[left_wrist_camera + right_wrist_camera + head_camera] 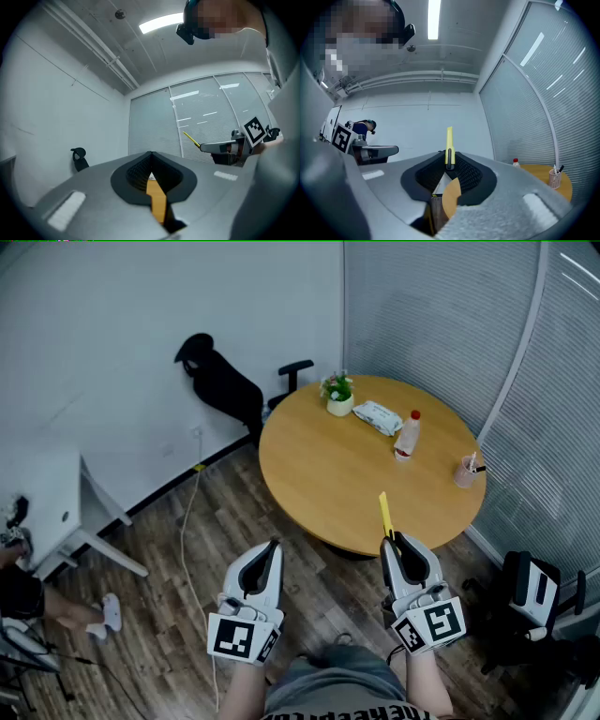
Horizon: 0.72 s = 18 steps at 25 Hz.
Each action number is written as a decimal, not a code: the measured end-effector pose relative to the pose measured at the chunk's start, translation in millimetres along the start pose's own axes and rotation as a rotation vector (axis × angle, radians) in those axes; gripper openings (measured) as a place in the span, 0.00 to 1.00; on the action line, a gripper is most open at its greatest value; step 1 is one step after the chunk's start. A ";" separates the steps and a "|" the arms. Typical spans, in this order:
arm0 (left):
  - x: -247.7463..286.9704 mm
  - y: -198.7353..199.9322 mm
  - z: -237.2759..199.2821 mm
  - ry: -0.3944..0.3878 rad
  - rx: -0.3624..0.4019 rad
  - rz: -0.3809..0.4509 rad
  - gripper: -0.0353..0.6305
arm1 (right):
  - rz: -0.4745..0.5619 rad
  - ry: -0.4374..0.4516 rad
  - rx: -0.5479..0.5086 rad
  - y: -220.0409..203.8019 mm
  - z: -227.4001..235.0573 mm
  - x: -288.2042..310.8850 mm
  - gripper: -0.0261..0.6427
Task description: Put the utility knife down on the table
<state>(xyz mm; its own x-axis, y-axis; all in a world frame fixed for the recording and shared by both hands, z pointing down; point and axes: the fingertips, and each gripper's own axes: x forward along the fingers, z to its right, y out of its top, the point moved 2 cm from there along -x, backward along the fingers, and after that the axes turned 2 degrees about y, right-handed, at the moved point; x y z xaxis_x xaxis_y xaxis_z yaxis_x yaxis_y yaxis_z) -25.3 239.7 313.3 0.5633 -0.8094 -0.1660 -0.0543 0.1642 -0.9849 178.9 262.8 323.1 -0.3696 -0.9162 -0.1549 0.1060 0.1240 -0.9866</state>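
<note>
A yellow utility knife [385, 514] sticks up out of my right gripper [392, 542], which is shut on its lower end; in the right gripper view the knife [449, 145] stands upright between the closed jaws. It hangs over the near edge of the round wooden table [328, 484]. My left gripper [273, 546] is shut with nothing in it, held over the floor left of the table. From the left gripper view the right gripper and the knife [191, 139] show at the right.
On the table's far side stand a small potted plant [337, 395], a packet of wipes [378, 416], a bottle with a red cap [407, 435] and a pen cup [466, 471]. A black office chair [230, 385] stands behind it. A white desk [56, 507] is at left.
</note>
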 end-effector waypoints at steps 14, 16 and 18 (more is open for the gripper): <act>23.1 -5.2 2.0 0.025 0.008 -0.003 0.07 | 0.012 0.030 0.003 -0.4 20.8 15.7 0.14; 28.7 -5.7 0.3 0.033 0.010 -0.001 0.07 | 0.014 0.040 0.009 -0.7 25.1 21.3 0.14; 34.9 -5.7 0.7 0.039 0.012 0.010 0.07 | 0.022 0.052 0.028 -0.3 31.6 25.7 0.14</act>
<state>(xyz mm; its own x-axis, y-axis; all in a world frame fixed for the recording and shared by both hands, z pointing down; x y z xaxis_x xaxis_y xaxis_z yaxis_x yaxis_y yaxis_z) -4.8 211.0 313.2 0.5306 -0.8288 -0.1779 -0.0494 0.1792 -0.9826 198.5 227.2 321.0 -0.4147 -0.8921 -0.1793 0.1398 0.1322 -0.9813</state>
